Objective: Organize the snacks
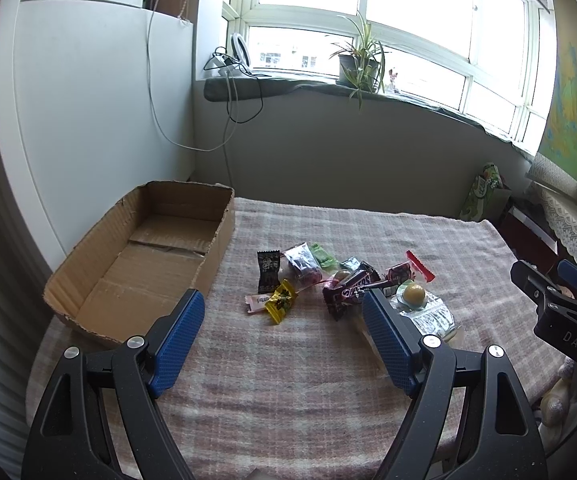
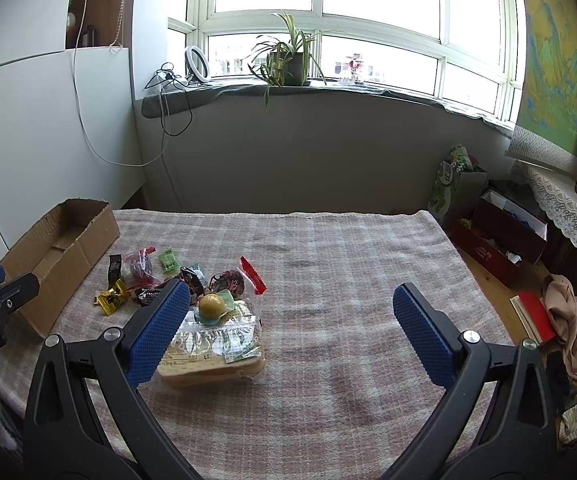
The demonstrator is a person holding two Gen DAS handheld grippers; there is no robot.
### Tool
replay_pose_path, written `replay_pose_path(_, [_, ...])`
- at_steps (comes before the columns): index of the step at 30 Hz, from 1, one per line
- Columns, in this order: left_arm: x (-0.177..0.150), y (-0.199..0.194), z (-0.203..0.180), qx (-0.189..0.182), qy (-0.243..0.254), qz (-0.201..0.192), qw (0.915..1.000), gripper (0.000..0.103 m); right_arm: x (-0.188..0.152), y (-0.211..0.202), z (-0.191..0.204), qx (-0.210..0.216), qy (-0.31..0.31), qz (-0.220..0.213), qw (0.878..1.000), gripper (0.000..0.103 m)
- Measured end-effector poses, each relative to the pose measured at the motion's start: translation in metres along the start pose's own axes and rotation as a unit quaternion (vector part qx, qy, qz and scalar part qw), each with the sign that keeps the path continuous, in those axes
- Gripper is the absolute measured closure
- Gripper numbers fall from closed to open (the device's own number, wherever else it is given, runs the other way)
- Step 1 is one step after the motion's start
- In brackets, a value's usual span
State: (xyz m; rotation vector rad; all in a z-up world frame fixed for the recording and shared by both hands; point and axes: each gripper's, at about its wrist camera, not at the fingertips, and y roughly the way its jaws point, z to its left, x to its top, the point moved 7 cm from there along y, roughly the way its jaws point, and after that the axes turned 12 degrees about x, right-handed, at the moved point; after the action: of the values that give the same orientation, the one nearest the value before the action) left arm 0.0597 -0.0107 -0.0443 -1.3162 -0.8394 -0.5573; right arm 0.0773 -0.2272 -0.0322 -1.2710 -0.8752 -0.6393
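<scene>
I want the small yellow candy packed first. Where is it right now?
In the left wrist view the yellow candy lies on the plaid cloth at the pile's near-left edge, just below the black packet and right of the cardboard box.

Daylight floods a wide window (image 2: 328, 20) above a potted plant (image 2: 288, 60) on the sill.
</scene>
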Motion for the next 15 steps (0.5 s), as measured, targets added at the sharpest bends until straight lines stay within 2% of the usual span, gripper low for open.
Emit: replay_pose_path(15, [-0.0035, 0.0036, -0.0027, -0.011, -0.002, 0.012, 0.9999, 0.021, -0.0056, 0.003, -0.0008, 0.0, 0.002, 0.007, 1.0, 0.0])
